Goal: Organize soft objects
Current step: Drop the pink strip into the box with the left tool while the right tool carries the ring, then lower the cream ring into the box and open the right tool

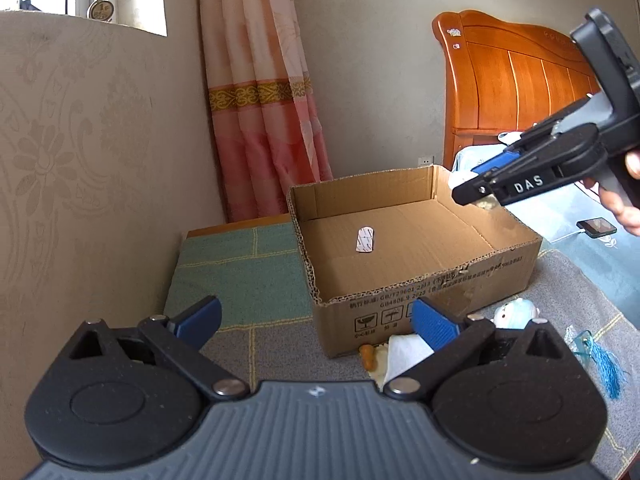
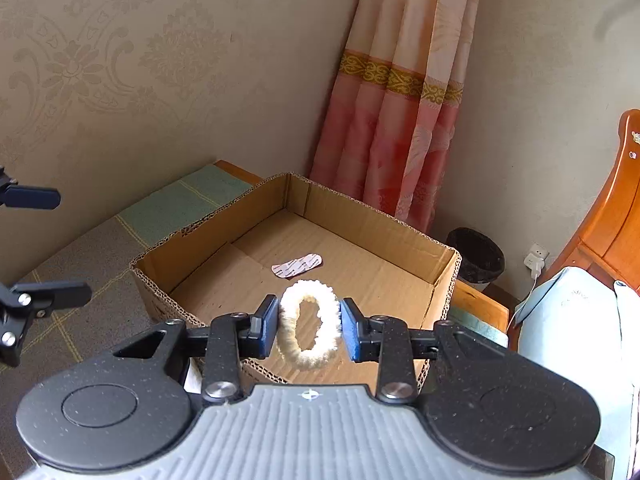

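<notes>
Left jaws (image 1: pixel 316 322) wide, empty; right jaws (image 2: pixel 309 326), lettered "DAS", around white fluffy ring (image 2: pixel 308 330).

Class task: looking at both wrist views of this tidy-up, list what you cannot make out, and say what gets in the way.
- Soft toy, left wrist view: partly hidden behind the left gripper, so its kind is unclear.
- Printed text on the cardboard box, left wrist view: too small and blurred.
- Label on the blister pack, right wrist view: too small.
- White fuzzy ring in the right gripper: in the left wrist view the fingers cover it.
</notes>
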A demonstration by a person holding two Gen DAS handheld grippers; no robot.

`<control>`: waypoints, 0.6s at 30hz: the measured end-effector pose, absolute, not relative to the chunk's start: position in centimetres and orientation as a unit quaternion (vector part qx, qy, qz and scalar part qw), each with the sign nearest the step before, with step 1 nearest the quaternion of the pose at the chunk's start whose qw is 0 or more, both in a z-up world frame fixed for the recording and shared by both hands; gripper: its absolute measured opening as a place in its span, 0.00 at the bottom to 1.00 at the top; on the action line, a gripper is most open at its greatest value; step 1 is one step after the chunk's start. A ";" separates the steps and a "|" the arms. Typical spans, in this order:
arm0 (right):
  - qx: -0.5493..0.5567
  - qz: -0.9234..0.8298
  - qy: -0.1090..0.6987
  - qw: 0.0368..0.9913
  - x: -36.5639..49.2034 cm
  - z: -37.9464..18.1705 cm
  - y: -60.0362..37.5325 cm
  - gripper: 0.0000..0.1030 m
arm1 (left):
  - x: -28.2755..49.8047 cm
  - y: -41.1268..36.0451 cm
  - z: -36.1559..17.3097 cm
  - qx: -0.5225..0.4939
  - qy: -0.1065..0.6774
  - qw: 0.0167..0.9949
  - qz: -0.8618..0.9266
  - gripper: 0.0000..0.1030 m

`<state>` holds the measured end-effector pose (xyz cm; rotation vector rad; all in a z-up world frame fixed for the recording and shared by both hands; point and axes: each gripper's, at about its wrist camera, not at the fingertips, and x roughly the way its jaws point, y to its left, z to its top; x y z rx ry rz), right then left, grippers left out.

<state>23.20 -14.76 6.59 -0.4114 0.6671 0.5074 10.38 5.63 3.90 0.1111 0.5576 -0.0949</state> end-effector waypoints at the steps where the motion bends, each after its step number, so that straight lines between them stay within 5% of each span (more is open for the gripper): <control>1: -0.201 0.244 0.323 0.892 24.2 6.6 -14.4 0.37 | 10.1 5.8 3.7 0.050 0.280 0.958 -0.044 0.98; 7: -0.195 0.228 0.328 0.896 30.6 6.6 -13.2 0.38 | 9.1 6.1 3.1 0.051 0.296 0.954 -0.019 0.98; 12: -0.185 0.184 0.336 0.905 34.5 6.1 -12.8 0.81 | 8.4 6.1 2.8 0.045 0.302 0.952 -0.022 0.98; 18: -0.169 0.166 0.345 0.908 32.4 6.4 -14.3 0.86 | 7.9 5.6 2.7 0.050 0.303 0.951 -0.034 0.98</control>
